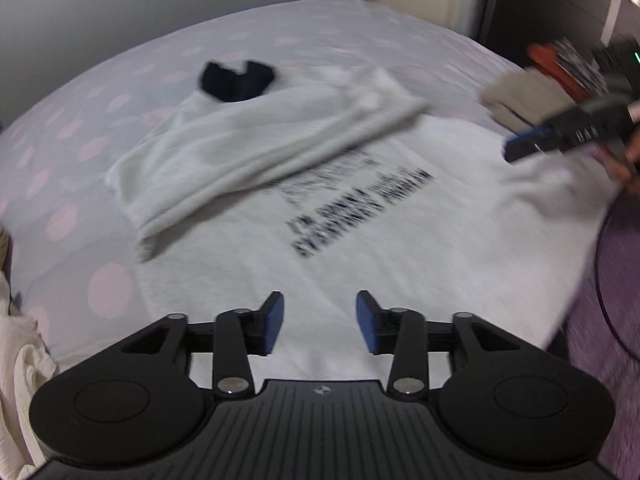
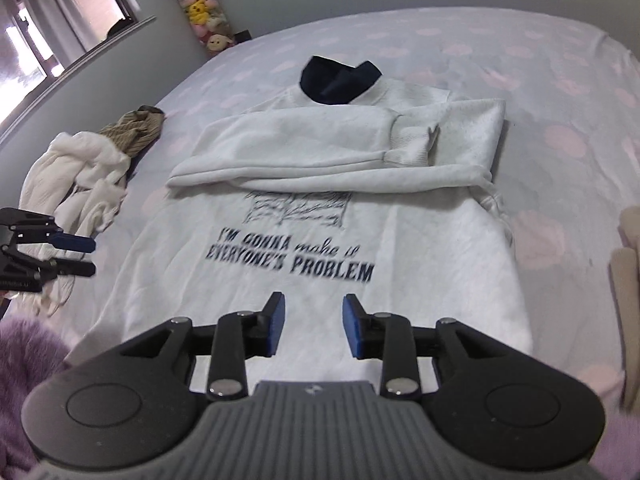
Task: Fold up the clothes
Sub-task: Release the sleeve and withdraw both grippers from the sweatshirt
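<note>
Judging the sweatshirt [image 2: 400, 240] soft, limp, fairly thick, we favoured pinching its hem corners (both sleeves lay across); left gripper [image 1: 320, 322] and right gripper [image 2: 313, 326] were released, empty.

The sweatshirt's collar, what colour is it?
Dark navy, nearly black collar on the white sweatshirt; right wrist view.

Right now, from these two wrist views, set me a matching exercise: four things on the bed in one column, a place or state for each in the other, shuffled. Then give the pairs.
Things
1. white sweatshirt
2. sleeves
3. dark collar
4. cream clothes pile

States
A. crumpled at the bed's left edge
B. at the far end of the garment
C. folded across the chest
D. spread flat, print facing up

Pairs: 1-D, 2-C, 3-B, 4-A
</note>
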